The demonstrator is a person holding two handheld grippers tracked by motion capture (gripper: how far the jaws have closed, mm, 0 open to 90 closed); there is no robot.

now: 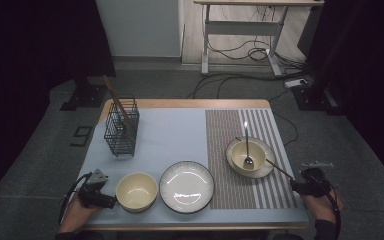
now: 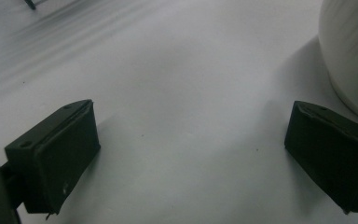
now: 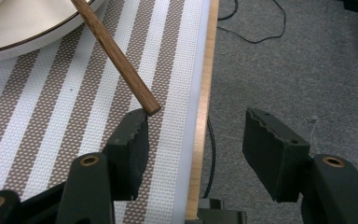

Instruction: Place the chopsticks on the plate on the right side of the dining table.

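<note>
On the tabletop (image 1: 180, 127), largest first: a striped mat (image 1: 230, 190) covers the right part, a wire basket (image 1: 121, 131) stands far left, a plate (image 1: 186, 187) lies front centre, and an empty bowl (image 1: 136, 191) sits just left of it. A second bowl (image 1: 240, 152) holding a spoon (image 1: 247, 145) rests on a saucer (image 1: 267, 167) on the mat. A chopstick (image 1: 279, 169) leans on the saucer rim, its free end touching the right gripper (image 3: 193, 140) at one jaw tip; jaws spread, nothing pinched. That hand lies low at the front right corner. The left gripper (image 2: 191, 149) rests level beside the empty bowl, jaws spread wide. No legible writing seen.
</note>
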